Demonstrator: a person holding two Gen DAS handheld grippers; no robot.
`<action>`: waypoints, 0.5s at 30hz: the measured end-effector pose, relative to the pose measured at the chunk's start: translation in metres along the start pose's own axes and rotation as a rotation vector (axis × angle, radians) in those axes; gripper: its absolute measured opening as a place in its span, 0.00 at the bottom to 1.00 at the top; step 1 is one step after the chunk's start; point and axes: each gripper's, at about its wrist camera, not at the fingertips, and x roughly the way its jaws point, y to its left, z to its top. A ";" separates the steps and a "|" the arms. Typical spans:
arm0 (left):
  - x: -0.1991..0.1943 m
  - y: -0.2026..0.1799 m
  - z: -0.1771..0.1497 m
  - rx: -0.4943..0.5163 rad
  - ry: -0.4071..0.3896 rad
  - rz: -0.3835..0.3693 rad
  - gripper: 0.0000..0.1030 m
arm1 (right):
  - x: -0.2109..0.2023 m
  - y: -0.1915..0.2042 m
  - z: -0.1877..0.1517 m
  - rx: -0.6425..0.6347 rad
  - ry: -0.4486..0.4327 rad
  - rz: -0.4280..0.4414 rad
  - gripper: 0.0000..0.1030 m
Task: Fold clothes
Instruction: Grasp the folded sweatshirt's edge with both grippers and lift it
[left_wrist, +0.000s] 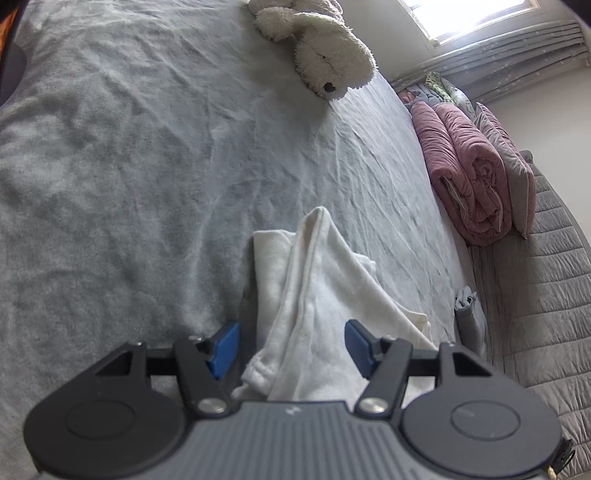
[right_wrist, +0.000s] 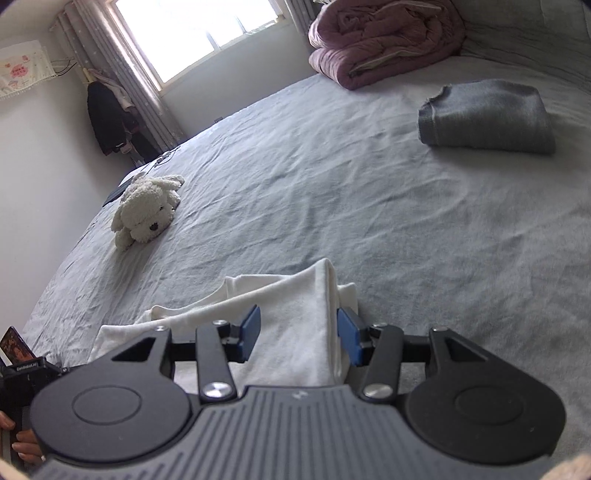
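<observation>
In the left wrist view our left tongs (left_wrist: 291, 345) stand wide, the blue pads apart and pressing on nothing, with the white garment (left_wrist: 317, 295) lying between and just beyond them on the bed (left_wrist: 129, 155). It is partly folded: a raised, doubled ridge runs from near the tongs straight ahead, so its long axis points away from us, toward the plush dog (left_wrist: 325, 55) far ahead, with a lower layer spreading to the right of the ridge. We judge that a fold has just been laid, so the step to do well is squaring it: we keep the tongs clear of the cloth, then press the ridge flat and line up the edges before the next fold. In the right wrist view our right tongs (right_wrist: 299, 336) are likewise parted and grip nothing; the garment lies under and between them, its folded edge touching or just beside the right-hand pad, though we cannot tell which. Here the long axis runs leftward from the tongs, with the free layers trailing to the left. A folded grey garment (right_wrist: 487, 118) lies well ahead and right, and a rolled pink quilt (right_wrist: 384, 40) beyond it.
</observation>
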 end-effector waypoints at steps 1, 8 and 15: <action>0.002 -0.001 0.000 0.008 -0.006 0.001 0.59 | 0.003 0.006 -0.001 -0.026 -0.008 0.005 0.49; 0.007 -0.004 -0.005 0.036 -0.043 0.030 0.33 | 0.035 0.063 -0.014 -0.248 -0.037 0.102 0.38; 0.001 -0.003 -0.005 0.013 -0.055 0.004 0.22 | 0.062 0.111 -0.046 -0.459 0.009 0.166 0.22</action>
